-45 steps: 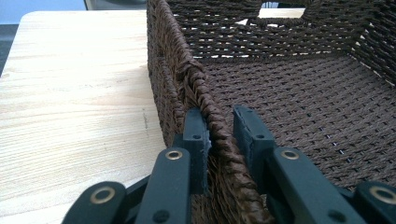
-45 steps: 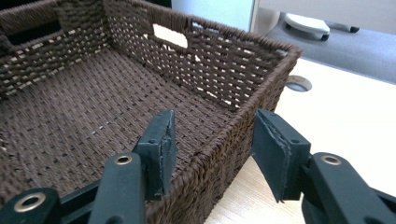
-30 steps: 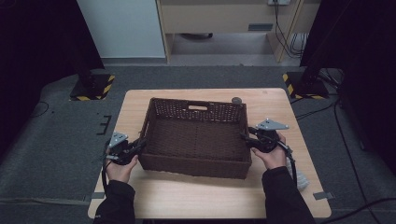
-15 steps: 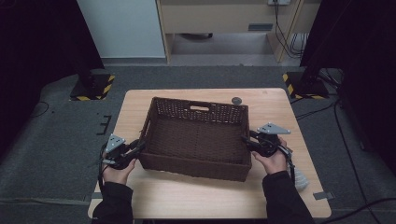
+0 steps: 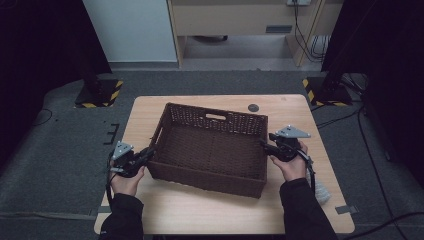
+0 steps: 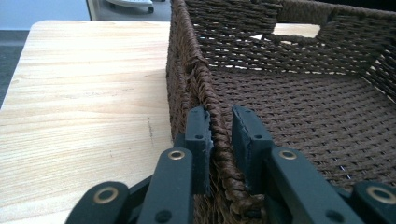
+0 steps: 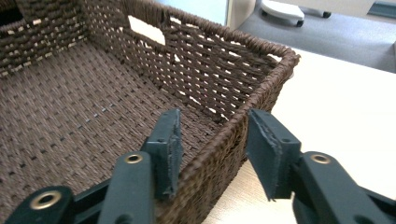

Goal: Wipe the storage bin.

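On the pale wooden table (image 5: pixel 300 107), left gripper (image 6: pixel 219 133) seemingly pinches the woven basket (image 5: pixel 215 150) rim; right gripper (image 7: pixel 212 140) straddles it, spread.

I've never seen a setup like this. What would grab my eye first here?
The big dark brown woven rectangular basket, empty, sits mid-table on the pale wooden table. A person's hands hold a black gripper at each short end: the left gripper has its fingers closed tight on the basket's rim, while the right gripper straddles the opposite rim with fingers spread. A small dark round disc lies behind the basket.
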### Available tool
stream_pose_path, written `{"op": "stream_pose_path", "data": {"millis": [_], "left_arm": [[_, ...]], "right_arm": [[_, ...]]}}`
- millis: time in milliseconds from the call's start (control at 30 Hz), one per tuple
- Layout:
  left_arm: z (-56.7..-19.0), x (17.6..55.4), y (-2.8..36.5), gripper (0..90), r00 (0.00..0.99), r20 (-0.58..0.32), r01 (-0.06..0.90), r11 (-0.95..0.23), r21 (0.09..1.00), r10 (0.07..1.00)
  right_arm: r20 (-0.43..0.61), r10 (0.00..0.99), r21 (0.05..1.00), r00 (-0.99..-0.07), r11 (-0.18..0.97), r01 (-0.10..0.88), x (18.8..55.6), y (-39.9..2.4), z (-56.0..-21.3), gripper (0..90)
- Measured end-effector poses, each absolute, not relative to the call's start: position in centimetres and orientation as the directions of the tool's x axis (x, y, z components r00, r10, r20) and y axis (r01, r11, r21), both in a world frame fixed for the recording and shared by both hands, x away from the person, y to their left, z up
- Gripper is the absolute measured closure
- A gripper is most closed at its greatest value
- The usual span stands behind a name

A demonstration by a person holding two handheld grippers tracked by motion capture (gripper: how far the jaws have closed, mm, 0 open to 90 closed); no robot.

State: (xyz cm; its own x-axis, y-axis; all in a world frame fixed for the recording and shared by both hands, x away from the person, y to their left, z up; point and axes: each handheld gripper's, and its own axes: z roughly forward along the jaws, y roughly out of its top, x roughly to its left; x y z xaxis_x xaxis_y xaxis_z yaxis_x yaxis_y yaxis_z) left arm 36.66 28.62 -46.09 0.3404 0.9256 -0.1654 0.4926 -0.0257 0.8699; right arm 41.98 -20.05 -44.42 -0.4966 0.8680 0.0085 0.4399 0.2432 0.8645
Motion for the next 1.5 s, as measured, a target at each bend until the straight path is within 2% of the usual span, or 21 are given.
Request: {"op": "stream_pose_path", "data": {"millis": [200,300,400,533,633,700,800,900,1000,1233,1367,1500], "left_arm": [[-46.0,36.5,28.7,73.2,0.346,-0.173,0.484,-0.017,0.875,0.922],[-45.8,36.2,28.6,68.3,0.353,-0.168,0.475,-0.022,0.88,0.92],[-45.7,36.0,28.6,67.2,0.352,-0.155,0.468,-0.03,0.883,0.923],[-45.7,36.2,28.6,68.9,0.352,-0.161,0.47,-0.025,0.883,0.922],[-45.8,36.5,28.5,74.2,0.334,-0.155,0.474,-0.024,0.88,0.93],[-45.8,36.7,28.6,78.4,0.329,-0.154,0.478,-0.024,0.878,0.932],[-46.0,37.2,28.7,79.5,0.33,-0.165,0.482,-0.016,0.876,0.93],[-46.1,37.5,28.7,80.5,0.322,-0.16,0.476,-0.013,0.879,0.933],[-46.1,37.5,28.9,80.2,0.324,-0.168,0.476,-0.007,0.879,0.931],[-45.4,36.6,29.0,73.3,0.321,-0.159,0.446,-0.001,0.895,0.934],[-44.9,36.0,29.2,72.9,0.319,-0.152,0.453,-0.009,0.891,0.935],[-45.1,36.3,29.1,75.8,0.317,-0.163,0.453,0.002,0.891,0.934]], "right_arm": [[0.002,0.864,0.858,-0.504,0.258,0.445,42.1,-19.9,-44.5,61.9],[-0.014,0.868,0.854,-0.497,0.269,0.445,41.8,-19.7,-44.5,62.2],[-0.006,0.869,0.857,-0.495,0.259,0.445,41.2,-19.8,-44.6,61.8],[0.017,0.868,0.862,-0.497,0.239,0.447,40.3,-20.0,-44.7,60.7],[0.005,0.856,0.858,-0.517,0.261,0.442,39.9,-20.3,-44.3,59.5],[-0.003,0.855,0.869,-0.519,0.259,0.421,40.2,-20.4,-44.1,57.1],[-0.017,0.86,0.878,-0.509,0.257,0.403,41.0,-20.4,-43.9,55.2],[-0.024,0.866,0.872,-0.499,0.263,0.412,41.9,-20.3,-44.0,57.1],[-0.051,0.869,0.854,-0.493,0.293,0.429,42.3,-20.2,-44.2,61.0],[-0.036,0.869,0.858,-0.494,0.28,0.43,41.4,-20.4,-44.2,66.2],[-0.071,0.864,0.852,-0.498,0.312,0.421,40.5,-20.3,-44.0,65.5],[-0.035,0.865,0.861,-0.501,0.281,0.425,39.3,-20.8,-44.1,64.4]]}}
